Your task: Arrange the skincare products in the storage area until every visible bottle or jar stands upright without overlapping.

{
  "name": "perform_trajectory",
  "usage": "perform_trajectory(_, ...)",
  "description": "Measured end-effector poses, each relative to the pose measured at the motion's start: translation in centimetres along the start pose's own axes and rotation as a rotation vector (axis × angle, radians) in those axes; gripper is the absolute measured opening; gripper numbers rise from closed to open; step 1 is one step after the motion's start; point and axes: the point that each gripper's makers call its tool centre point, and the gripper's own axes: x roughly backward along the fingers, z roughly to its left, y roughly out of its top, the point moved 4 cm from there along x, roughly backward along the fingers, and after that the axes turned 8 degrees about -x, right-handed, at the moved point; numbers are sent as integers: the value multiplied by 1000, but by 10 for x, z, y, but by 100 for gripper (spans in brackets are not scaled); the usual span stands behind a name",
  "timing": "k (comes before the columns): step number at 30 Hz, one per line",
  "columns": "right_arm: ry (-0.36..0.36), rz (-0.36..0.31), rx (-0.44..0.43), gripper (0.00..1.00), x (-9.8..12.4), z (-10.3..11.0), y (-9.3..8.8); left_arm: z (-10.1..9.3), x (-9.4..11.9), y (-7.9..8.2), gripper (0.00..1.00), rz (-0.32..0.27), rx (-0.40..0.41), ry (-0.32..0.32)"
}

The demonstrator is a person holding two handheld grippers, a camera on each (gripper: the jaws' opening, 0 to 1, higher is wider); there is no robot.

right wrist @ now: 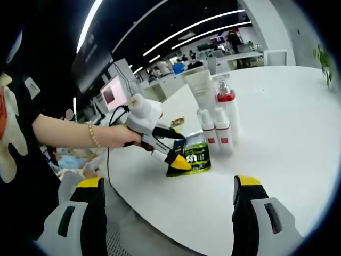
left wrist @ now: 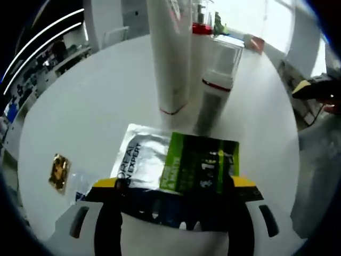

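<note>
A flat silver and green sachet [left wrist: 181,160] lies on the round white table [left wrist: 85,101], between the spread jaws of my left gripper [left wrist: 175,182], which is open. Its near edge is hidden behind the jaws. Just beyond it, all upright, are a tall white tube [left wrist: 170,53], a pump bottle with a red collar [left wrist: 201,29] and a small clear-capped bottle [left wrist: 216,90]. The right gripper view shows the left gripper [right wrist: 180,150] over the sachet [right wrist: 196,157], beside the tube [right wrist: 200,88], the pump bottle [right wrist: 226,104] and two small bottles [right wrist: 216,130]. My right gripper [right wrist: 169,184] hangs open and empty off the table's edge.
A small gold packet [left wrist: 58,170] lies left of the sachet, also seen as the gold packet [right wrist: 177,121] behind the left gripper. A person's bare forearm [right wrist: 80,136] reaches in from the left. Small items [left wrist: 250,40] sit at the table's far rim. Desks and chairs [right wrist: 234,56] stand beyond.
</note>
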Motion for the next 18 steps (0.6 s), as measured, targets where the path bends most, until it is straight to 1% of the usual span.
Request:
perform_trajectory(2,-1,0,1,99,0,0,0,0,-1,1,76,4,-29,-23)
perform_trajectory(7,-3,-1,1,99,1,-1,0,4,0,-1,76,10,-141,-105)
perform_trajectory(14,-12,3,7,99,3,-4,-2,10,-1,-4,76,8,-230,-173)
perform_trajectory(18,-29,-3,17,99,7,-9,-2,12,-1,-3,75,28,-270,-210)
